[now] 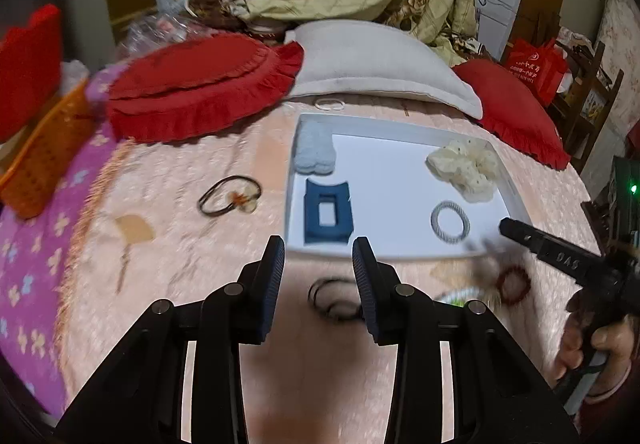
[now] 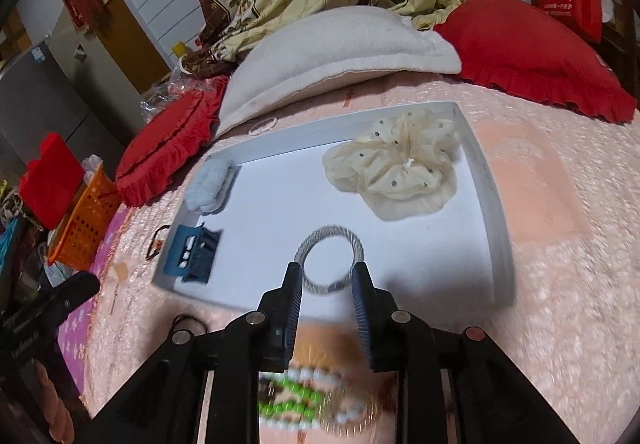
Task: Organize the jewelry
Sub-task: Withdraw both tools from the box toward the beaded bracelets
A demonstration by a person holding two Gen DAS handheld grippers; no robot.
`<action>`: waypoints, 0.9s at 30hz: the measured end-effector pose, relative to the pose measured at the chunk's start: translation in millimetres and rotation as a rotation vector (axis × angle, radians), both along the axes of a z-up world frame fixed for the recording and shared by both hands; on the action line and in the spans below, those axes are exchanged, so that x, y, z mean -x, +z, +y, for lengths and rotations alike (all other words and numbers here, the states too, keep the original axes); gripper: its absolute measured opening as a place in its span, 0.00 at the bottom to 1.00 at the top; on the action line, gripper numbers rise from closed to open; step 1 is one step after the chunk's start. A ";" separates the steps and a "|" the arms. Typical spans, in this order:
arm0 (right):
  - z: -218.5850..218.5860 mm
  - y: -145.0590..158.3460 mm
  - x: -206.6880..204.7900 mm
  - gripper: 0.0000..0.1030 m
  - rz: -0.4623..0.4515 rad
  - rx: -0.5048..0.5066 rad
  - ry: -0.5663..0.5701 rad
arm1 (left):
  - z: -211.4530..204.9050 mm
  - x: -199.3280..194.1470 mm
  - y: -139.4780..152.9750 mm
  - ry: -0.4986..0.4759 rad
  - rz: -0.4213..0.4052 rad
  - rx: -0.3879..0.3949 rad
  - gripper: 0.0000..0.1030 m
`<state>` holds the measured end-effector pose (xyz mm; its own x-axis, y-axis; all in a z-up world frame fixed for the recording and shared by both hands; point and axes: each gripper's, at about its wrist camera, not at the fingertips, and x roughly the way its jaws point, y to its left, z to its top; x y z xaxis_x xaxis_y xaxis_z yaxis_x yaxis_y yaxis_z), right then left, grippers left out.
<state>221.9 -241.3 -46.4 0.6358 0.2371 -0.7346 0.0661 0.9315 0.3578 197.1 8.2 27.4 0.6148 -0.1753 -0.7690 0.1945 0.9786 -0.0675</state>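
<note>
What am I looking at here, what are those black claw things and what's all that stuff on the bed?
There is no robot: a person holds a two-finger gripper in each hand, each with a wide-angle camera looking along its fingers. One picture comes from the left gripper, the other from the right gripper. Both are open and hold nothing.

On the pink bedspread lies a white tray. In it are a cream dotted scrunchie, a grey hair tie, a blue hair clip and a pale blue fluffy piece. Still outside are a dark hair tie with a flower, a red bead bracelet and a green and white bead bracelet.
</note>
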 end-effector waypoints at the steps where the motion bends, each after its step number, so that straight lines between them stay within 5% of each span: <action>1: 0.1 2.3 8.3 0.23 -0.003 -0.002 0.002 | 3.1 9.4 -0.2 0.011 -0.006 -0.004 0.34; 12: 13.7 -8.4 111.5 0.24 -0.001 -0.036 0.020 | 31.5 82.4 -19.0 0.136 0.050 0.032 0.35; 27: 46.5 10.1 162.8 0.24 -0.071 -0.018 0.104 | 66.0 132.0 4.0 0.236 -0.001 0.075 0.35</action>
